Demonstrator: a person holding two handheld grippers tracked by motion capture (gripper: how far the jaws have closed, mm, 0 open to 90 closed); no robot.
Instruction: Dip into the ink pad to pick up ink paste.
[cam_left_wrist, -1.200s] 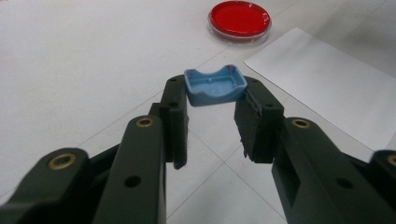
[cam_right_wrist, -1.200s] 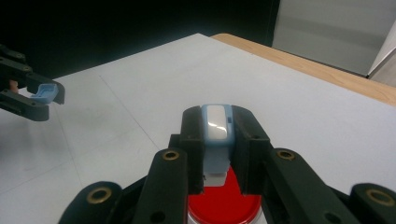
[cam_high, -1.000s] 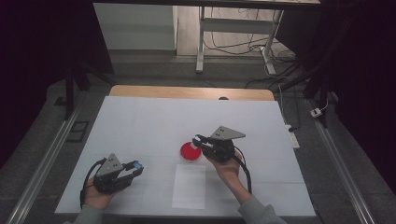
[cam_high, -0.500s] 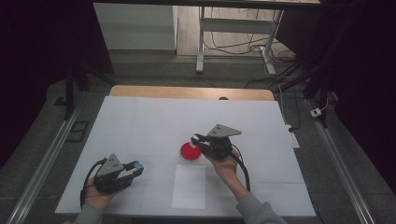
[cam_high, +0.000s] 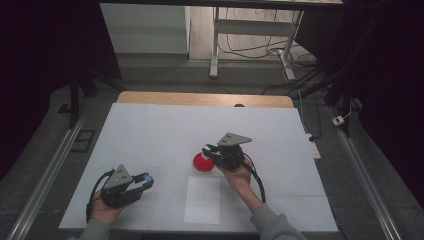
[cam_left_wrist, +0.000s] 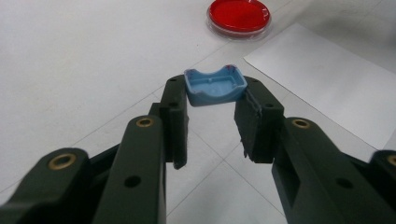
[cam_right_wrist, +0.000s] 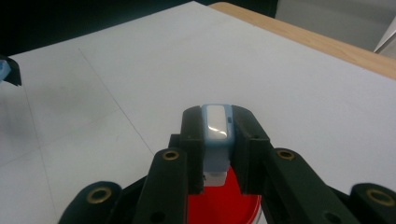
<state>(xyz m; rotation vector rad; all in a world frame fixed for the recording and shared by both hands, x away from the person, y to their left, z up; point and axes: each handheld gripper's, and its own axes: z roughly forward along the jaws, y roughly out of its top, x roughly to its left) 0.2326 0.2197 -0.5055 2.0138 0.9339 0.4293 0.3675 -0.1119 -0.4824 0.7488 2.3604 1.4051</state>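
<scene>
Held a small blue-and-white block (cam_right_wrist: 215, 135) in the right gripper (cam_high: 207, 149), jaws clamped on its two sides, just above the near edge of the red dish (cam_high: 203, 163). Could not tell from any view whether its lower end touched the red surface.

Crept a little further over the dish within the last second, compared with the two earlier high views; otherwise kept the same grip and tilt. Probably meant a descent onto the dish was about to begin or had just begun, as if to load the block's underside with colour.

Kept the left gripper (cam_left_wrist: 212, 100) in place, well to the left of the dish and nearer the person, jaws pinching a shallow blue cap (cam_left_wrist: 215, 86) at their tips. Likely belonged to the block and awaited refitting.

Left a white sheet (cam_high: 202, 199) lying flat just on the person's side of the dish, unmarked so far.

Rested dish and sheet on a white table cover (cam_high: 150, 130), faintly creased into panels, with a wooden table edge (cam_high: 200, 98) showing beyond the dish. Showed, farther still, grey floor, a metal frame leg (cam_high: 215, 45), loose cables (cam_high: 250, 50) and dark surroundings.
</scene>
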